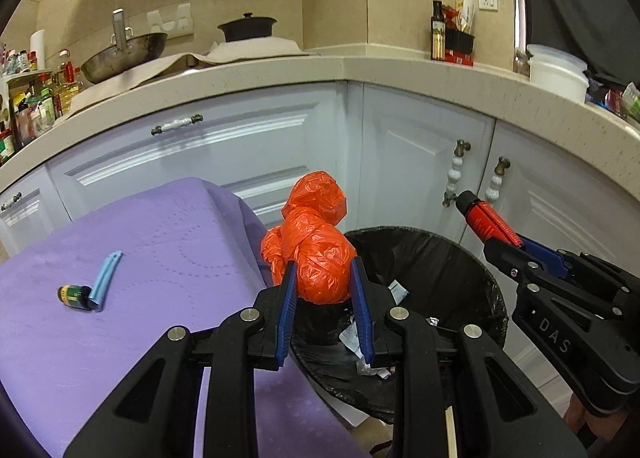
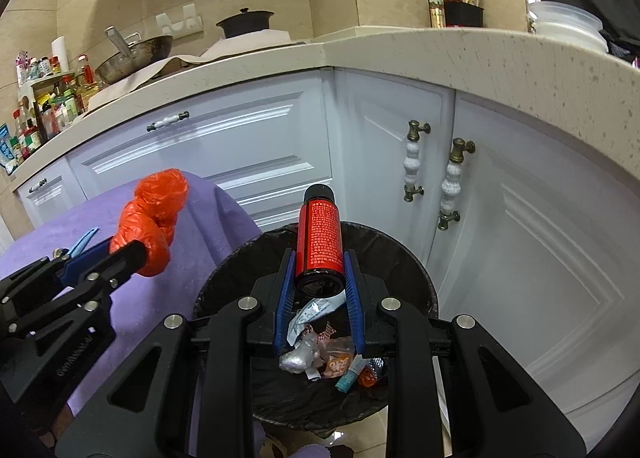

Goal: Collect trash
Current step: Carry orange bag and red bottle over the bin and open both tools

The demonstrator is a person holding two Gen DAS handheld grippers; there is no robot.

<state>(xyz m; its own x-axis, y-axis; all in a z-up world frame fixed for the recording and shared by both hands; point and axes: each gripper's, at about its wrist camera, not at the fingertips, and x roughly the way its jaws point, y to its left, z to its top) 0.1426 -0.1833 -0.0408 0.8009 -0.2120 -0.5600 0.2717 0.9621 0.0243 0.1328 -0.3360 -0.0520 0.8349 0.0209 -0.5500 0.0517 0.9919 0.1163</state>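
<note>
Bin (image 2: 404, 258) directly below R gripper (image 2: 319, 282), which clamps red can (image 2: 319, 234) near its base; can stiff, slick, prob light; mid-body hold safer. L gripper (image 1: 325, 282) pinches orange bag (image 1: 316, 254) w/ bin just ahead-right; bag soft, light, crushable; grab at knotted bulk.

Bin in the cabinet corner

The trash bin (image 2: 316, 338) stands before the cabinets (image 2: 240, 146), right of the cloth-covered table (image 1: 140, 258); wrappers (image 2: 316, 354) lie inside, a small bottle (image 1: 74, 295) on the cloth.
</note>
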